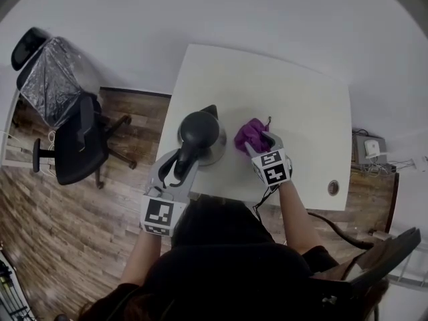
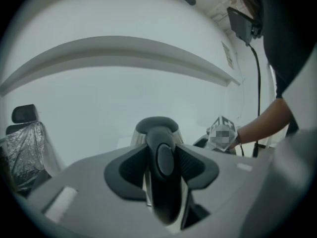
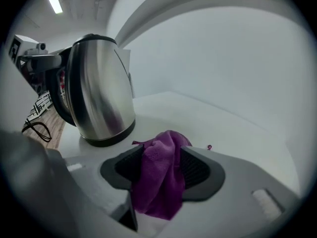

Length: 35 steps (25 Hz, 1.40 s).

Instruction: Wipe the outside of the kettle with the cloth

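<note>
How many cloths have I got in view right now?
1: the purple cloth, bunched between the right claw's open jaws, beside the kettle. No others show.

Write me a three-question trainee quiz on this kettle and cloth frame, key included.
1. Name the part of the kettle that the left gripper has its jaws closed on.
2. True or false: the right gripper has its jaws shut tight.
3. Where is the purple cloth? A. draped over the kettle's lid B. between the right gripper's jaws, beside the kettle C. on the office chair

Key
1. The handle.
2. False: they stand open.
3. B
</note>
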Motion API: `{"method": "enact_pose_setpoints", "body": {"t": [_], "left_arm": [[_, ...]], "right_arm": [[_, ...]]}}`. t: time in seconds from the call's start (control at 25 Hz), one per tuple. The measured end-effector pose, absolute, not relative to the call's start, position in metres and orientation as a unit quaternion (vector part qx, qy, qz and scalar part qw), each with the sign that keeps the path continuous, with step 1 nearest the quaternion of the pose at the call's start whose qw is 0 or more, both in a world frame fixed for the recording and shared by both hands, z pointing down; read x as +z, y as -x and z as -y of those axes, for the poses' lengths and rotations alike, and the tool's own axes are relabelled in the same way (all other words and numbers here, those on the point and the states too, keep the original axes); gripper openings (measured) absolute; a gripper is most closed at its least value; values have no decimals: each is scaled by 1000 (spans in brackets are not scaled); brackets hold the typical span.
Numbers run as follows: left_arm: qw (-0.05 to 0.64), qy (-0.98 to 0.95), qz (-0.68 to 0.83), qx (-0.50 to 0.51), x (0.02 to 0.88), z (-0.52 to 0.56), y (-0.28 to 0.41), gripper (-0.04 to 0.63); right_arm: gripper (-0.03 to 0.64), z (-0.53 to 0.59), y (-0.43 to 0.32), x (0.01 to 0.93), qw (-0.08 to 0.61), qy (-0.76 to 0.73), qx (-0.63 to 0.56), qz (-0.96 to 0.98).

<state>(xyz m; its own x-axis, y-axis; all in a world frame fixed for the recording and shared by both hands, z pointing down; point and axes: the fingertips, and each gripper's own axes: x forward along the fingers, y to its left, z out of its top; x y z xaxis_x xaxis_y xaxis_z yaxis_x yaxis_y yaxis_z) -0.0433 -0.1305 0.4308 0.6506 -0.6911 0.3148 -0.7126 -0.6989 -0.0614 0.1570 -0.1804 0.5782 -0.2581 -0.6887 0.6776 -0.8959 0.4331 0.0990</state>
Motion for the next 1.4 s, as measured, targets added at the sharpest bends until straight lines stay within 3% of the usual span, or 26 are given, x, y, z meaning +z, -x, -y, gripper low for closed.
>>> {"method": "enact_pose_setpoints", "body": {"t": [0.24, 0.52, 0.84, 1.12, 1.4], "left_arm": [[44, -905, 396, 151, 430, 130, 42, 186], [46, -901, 405, 150, 431, 131, 36, 186], [55, -897, 415, 144, 433, 134, 36, 186], [57, -890, 431, 136, 432, 137, 25, 186], [64, -889, 433, 131, 432, 142, 24, 186]], "right_arm": [[213, 189, -158, 597, 337, -512, 182, 769], [111, 187, -152, 597, 377, -490, 177, 766], [81, 187, -155, 592, 380, -480, 205, 764], [80, 184, -153, 487, 262, -517, 156, 800], [80, 169, -102, 368, 139, -484, 77, 861]]}}
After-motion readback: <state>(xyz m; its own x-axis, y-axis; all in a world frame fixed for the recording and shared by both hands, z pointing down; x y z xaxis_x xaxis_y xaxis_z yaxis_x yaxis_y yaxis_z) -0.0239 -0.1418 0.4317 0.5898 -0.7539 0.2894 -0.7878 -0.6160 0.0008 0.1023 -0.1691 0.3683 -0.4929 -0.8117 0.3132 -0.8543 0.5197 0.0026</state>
